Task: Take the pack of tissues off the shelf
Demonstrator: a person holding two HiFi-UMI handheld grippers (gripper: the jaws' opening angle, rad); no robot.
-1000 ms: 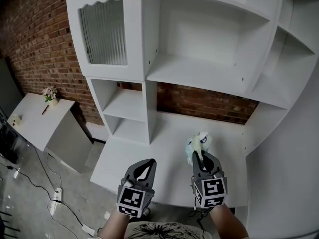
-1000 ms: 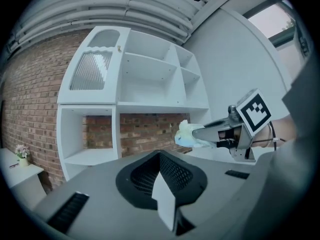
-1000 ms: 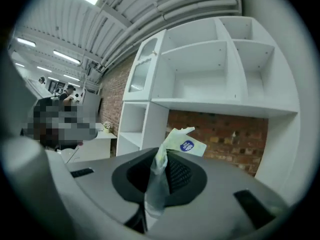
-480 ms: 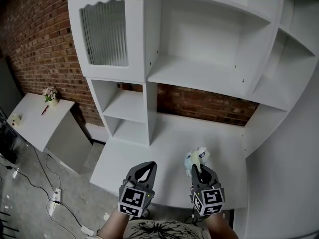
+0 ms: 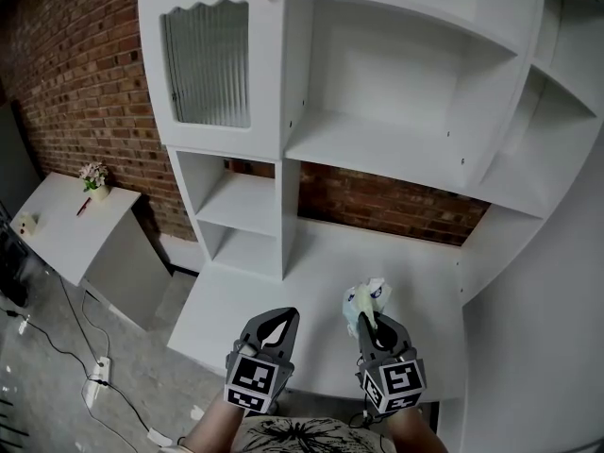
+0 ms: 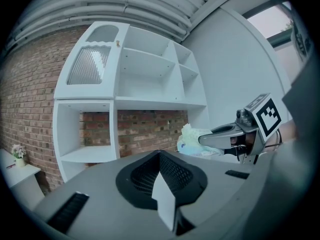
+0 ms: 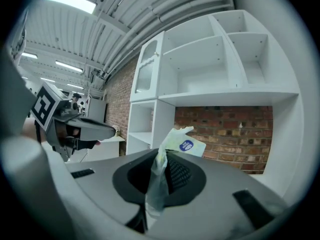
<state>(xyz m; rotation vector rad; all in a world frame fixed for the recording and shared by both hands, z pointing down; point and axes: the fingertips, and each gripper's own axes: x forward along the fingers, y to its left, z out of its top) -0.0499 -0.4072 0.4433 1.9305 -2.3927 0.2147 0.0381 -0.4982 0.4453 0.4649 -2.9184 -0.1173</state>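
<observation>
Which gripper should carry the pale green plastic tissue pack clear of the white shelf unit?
Right. The right gripper is shut on the pale green plastic tissue pack, pinching its wrapper. The left gripper is shut and empty beside it.

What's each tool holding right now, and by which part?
The right tool pinches the tissue pack by a thin edge of its wrapper; the rest sticks out past the tips. The left tool is shut on nothing.
</observation>
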